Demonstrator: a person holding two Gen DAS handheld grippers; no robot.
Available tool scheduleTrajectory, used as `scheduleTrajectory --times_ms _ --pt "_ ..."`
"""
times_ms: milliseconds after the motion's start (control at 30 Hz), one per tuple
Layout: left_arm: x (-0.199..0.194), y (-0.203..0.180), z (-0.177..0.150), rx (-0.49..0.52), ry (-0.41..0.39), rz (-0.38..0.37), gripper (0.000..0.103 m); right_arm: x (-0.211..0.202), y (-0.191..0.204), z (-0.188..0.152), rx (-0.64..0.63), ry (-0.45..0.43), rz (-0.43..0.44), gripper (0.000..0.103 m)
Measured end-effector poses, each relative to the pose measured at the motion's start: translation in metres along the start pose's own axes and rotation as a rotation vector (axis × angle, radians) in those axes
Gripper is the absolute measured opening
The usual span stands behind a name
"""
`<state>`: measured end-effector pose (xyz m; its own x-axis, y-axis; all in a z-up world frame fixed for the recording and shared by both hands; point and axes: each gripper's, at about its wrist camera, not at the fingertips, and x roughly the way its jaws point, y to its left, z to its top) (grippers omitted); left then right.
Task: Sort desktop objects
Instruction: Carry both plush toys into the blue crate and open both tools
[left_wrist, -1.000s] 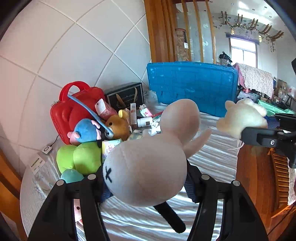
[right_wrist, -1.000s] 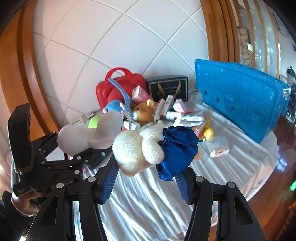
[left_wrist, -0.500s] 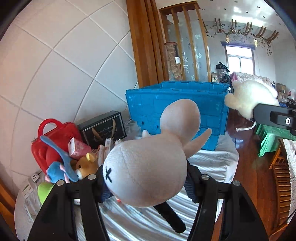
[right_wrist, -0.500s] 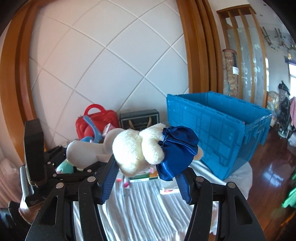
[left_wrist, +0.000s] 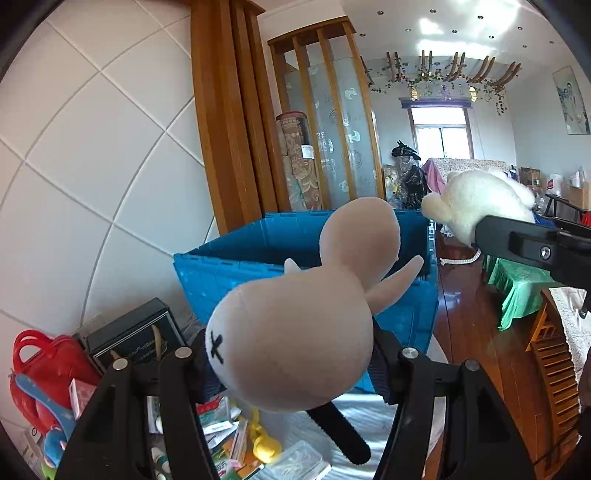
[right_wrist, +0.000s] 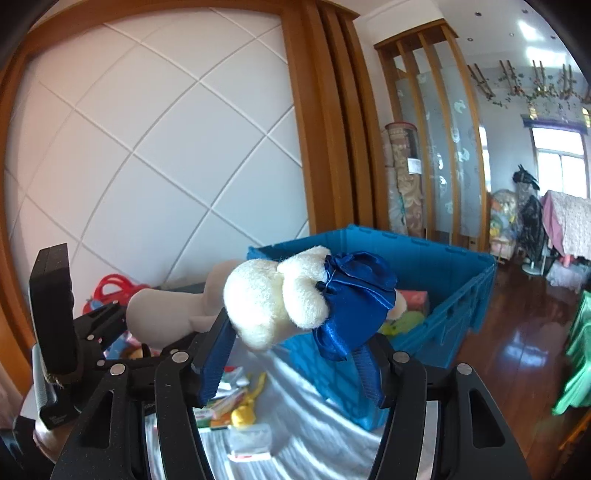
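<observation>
My left gripper (left_wrist: 291, 365) is shut on a pale grey plush rabbit (left_wrist: 295, 332) with an X mouth, held in the air in front of the blue crate (left_wrist: 229, 269). My right gripper (right_wrist: 291, 354) is shut on a cream plush (right_wrist: 273, 295) with a blue satin bow (right_wrist: 354, 295), held above the table near the crate's (right_wrist: 461, 291) near corner. The cream plush also shows in the left wrist view (left_wrist: 476, 203), at the right, level with the crate's rim. The grey rabbit shows in the right wrist view (right_wrist: 166, 314), to the left. The crate holds some colourful items (right_wrist: 406, 310).
On the white-clothed table (right_wrist: 295, 424) lie a red handbag (left_wrist: 40, 365), a black box (left_wrist: 136, 336), a blue plush (left_wrist: 55, 439), a yellow toy (right_wrist: 243, 413), small cartons and tubes (left_wrist: 225, 432). A white tiled wall stands behind. Wooden floor lies to the right.
Both grippers have risen and swung right, from over the toy pile toward the blue crate, still holding their plush toys. The crate's open top now shows.
</observation>
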<state>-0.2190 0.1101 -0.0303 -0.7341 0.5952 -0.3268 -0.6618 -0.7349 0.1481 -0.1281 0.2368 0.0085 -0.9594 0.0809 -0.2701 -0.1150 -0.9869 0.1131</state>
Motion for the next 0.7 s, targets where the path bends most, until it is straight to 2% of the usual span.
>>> scheduleTrajectory --times_ms 167,300,400,500,567,600,633,700 --pt "0.058 -0.030 0.041 -0.012 -0.032 0.075 0.062 0.041 -0.072 0.029 0.004 -0.039 0.043 0.061" --pt "0.101 -0.047 0.073 -0.051 -0.022 0.140 0.063 0.079 -0.124 0.053 -0.023 -0.010 0.092 0.062" --pt "0.125 -0.058 0.094 -0.055 -0.020 0.197 0.063 0.100 -0.154 0.068 -0.025 -0.002 0.110 0.067" --pt "0.145 -0.066 0.109 -0.063 -0.001 0.243 0.070 0.118 -0.180 0.079 -0.001 0.016 0.106 0.077" --pt "0.156 -0.070 0.118 -0.056 0.011 0.280 0.081 0.129 -0.196 0.087 0.010 0.018 0.104 0.081" --pt "0.162 -0.071 0.123 -0.048 0.022 0.303 0.092 0.132 -0.199 0.090 0.009 0.019 0.094 0.084" --pt "0.170 -0.072 0.127 -0.039 0.042 0.332 0.099 0.140 -0.202 0.094 0.001 0.031 0.076 0.092" --pt "0.178 -0.074 0.133 -0.041 0.068 0.360 0.099 0.151 -0.210 0.101 -0.001 0.038 0.057 0.094"
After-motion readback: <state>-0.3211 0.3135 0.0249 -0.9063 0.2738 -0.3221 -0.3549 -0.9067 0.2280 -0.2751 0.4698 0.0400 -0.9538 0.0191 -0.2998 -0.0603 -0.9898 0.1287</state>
